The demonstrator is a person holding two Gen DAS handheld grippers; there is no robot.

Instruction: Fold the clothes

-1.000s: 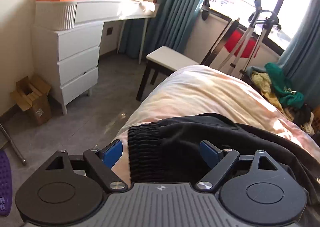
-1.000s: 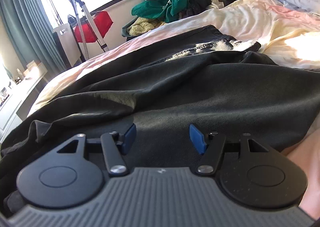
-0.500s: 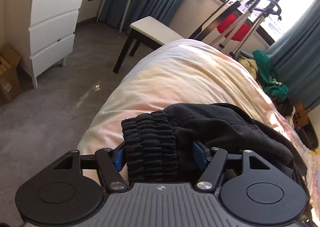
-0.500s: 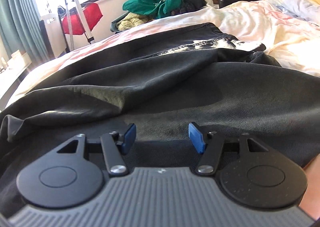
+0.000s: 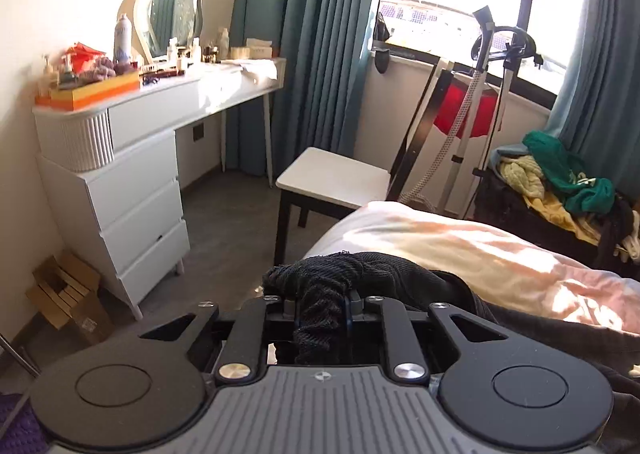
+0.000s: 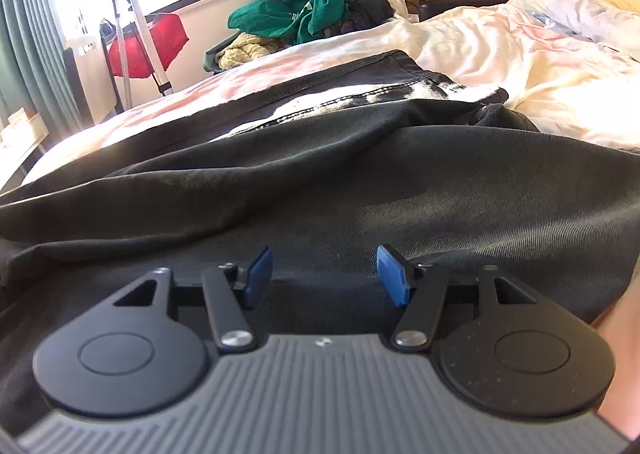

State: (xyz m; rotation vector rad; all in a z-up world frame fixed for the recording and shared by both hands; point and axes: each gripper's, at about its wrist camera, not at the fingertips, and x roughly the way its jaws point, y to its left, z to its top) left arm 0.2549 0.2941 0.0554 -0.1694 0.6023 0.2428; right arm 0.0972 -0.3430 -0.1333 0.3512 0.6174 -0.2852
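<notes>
Black garment [image 6: 360,174]: matt woven cloth with pale topstitching; its ribbed elastic waistband [image 5: 324,294] looks coarser. Bedcover [image 6: 500,54]: soft, crumpled cotton-like fabric. Left gripper [image 5: 322,308] and right gripper [image 6: 324,274]: matt black plastic, ridged grey housing, shiny metal pins, smooth blue pads. Dresser [image 5: 132,190]: smooth white finish. Cardboard box [image 5: 68,294]: dull brown.

left gripper [image 5: 321,304] tilted down, jaws closing, pads pinching bunched ribbed waistband of black trousers [image 5: 320,294]. right gripper [image 6: 325,274] tilted down, jaws standing apart, blue pads [image 6: 394,278] clear of cloth, nothing gripped.
</notes>
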